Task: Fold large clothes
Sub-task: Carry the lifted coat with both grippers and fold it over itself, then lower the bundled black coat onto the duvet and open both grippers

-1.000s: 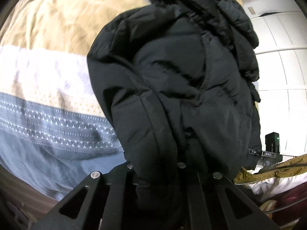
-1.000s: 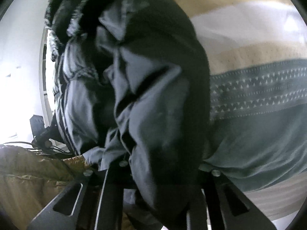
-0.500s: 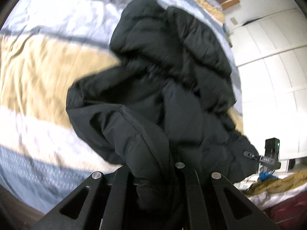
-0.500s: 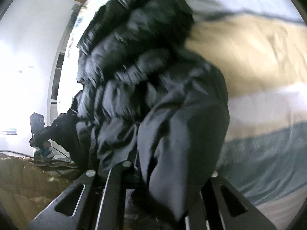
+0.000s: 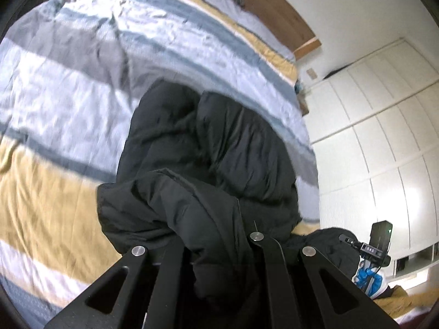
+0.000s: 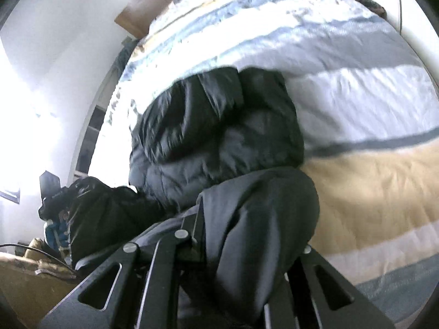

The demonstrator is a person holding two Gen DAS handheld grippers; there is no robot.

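A plain black puffer jacket (image 5: 208,170) bulges between the black jaws, beyond it a bedspread (image 5: 68,87) striped white, grey-blue and mustard.

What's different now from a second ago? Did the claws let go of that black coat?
No. Both claws have lifted and pulled back: the black jacket filled each view a second ago, and now it looks smaller, with far more of the striped bedspread showing around it. The left claw and right claw stay clamped on folds of the jacket. The bedspread itself looks unmoved.

Striped bed cover (image 5: 68,87), black puffer jacket (image 5: 219,148) partly on it
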